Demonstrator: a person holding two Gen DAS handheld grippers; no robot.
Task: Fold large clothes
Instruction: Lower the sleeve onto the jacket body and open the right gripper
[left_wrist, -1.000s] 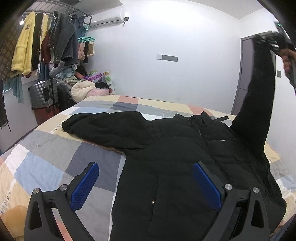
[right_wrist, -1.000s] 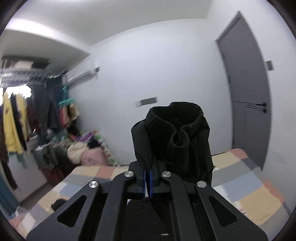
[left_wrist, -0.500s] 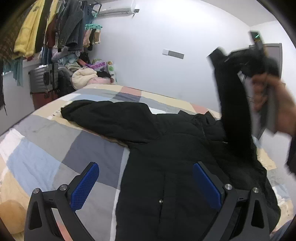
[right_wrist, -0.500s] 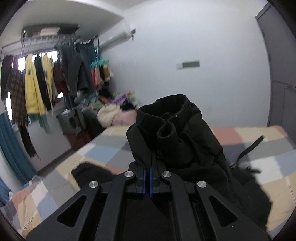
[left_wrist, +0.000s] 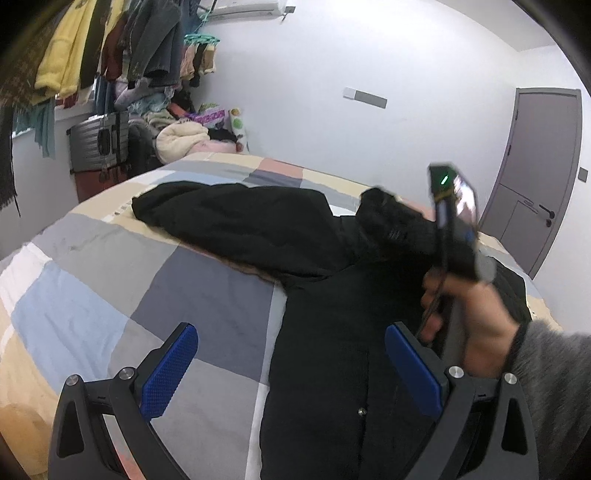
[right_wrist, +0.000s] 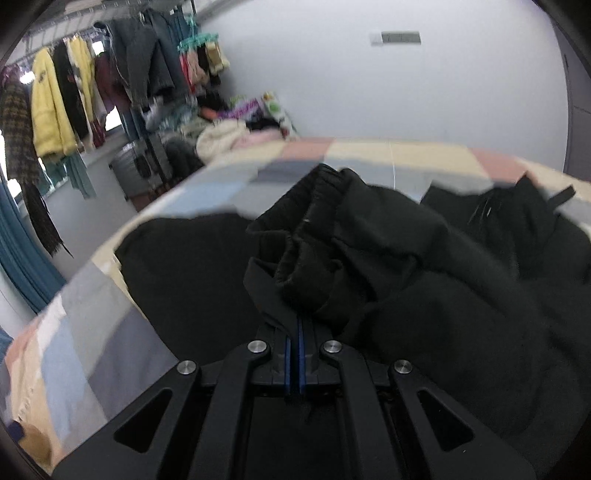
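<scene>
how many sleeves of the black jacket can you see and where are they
2. One sleeve lies flat on the patchwork bed cover, stretched toward the clothes rack side. The other sleeve's cuff is pinched in the right gripper, above the jacket body.

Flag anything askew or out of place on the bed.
Nothing damaged or spilled. The black jacket lies unevenly: one sleeve stretched flat across the quilt, the other sleeve's cuff bunched in the shut right gripper.
</scene>
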